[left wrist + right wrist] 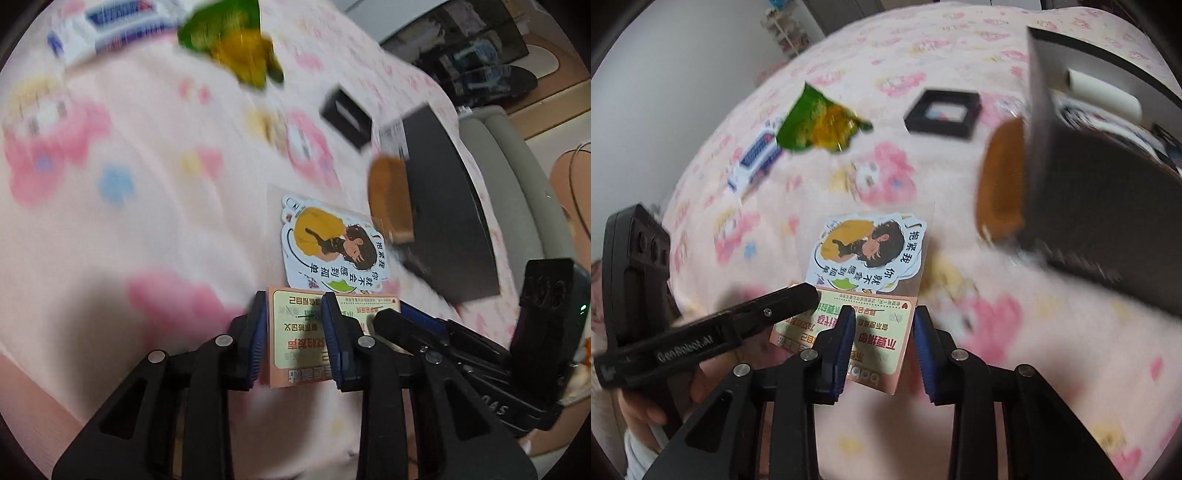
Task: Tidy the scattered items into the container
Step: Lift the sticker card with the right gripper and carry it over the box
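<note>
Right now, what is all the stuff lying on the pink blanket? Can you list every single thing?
blanket: one, pink with flowers, under everything
card: one, peach and cream, nearest, between both grippers
sticker: one, white with a cartoon girl in yellow, just beyond the card
comb: one, brown, leaning on the box
box: one, dark grey, open, far right
frame: one, small and black, far middle
wrapper: one, green and yellow, far left
tube: one, white and blue, beside the wrapper
left gripper: black, blue pads either side of the card
right gripper: same, also around the card
</note>
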Tool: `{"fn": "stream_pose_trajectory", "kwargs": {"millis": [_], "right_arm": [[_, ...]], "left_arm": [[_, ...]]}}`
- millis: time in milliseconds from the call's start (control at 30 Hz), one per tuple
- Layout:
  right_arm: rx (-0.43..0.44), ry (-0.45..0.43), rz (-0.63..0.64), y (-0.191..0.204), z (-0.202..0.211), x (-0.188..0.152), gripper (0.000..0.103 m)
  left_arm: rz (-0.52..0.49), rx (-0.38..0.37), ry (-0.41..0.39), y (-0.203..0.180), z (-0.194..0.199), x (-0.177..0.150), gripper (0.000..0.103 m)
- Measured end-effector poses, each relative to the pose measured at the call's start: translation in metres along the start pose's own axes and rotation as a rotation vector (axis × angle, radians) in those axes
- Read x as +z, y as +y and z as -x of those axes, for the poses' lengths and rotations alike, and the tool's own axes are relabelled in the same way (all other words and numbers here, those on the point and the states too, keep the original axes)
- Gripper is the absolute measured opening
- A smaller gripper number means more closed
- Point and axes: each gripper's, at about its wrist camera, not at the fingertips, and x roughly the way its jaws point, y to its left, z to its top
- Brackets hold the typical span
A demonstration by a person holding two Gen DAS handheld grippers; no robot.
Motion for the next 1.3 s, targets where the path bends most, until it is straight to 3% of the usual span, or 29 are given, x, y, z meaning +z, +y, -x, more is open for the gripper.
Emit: {"fn": "stream_pose_trajectory", "kwargs": {"millis": [200,300,433,533,633,1000,1133,1300], "right_arm": [[-0.001,0.024,-0.052,-0.024,-0.004,-0.013,0.029],[-0.009,0.016,-0.064,-0.027,-0.011,-0.011,0.035],[0.009,0.029,-0.066,-0.025,-0.025,-0.011,0.035],[0.024,0.01,-0.044,-0.014,-0.014,-0.011,0.031],[0.032,-0.047,-0.015,-0.008,0.015,-0.006,0.03],[0.049,-0.281,-0.009,-0.023,0.135,0.004,0.03],[0.008,-0.341,-0.019,-0.047,0.168,0.015,0.03],[-0.08,-0.359,-0.045,-0.086,0.193,0.035,0.03]], "left_arm": [[-0.022,0.064,-0.023,-0.004,-0.011,0.005,0.029],[-0.029,0.078,-0.027,-0.003,-0.015,0.008,0.029],[-0.063,0.077,-0.014,-0.008,-0.019,0.005,0.026],[-0.089,0.083,-0.033,-0.015,-0.007,-0.001,0.024],[-0.097,0.035,-0.062,-0.028,0.013,-0.005,0.024],[-0.273,-0.081,-0.204,-0.138,0.082,0.007,0.023],[-0.37,-0.105,-0.2,-0.191,0.07,0.028,0.023],[-0.407,-0.143,-0.161,-0.241,0.03,0.057,0.023]]}}
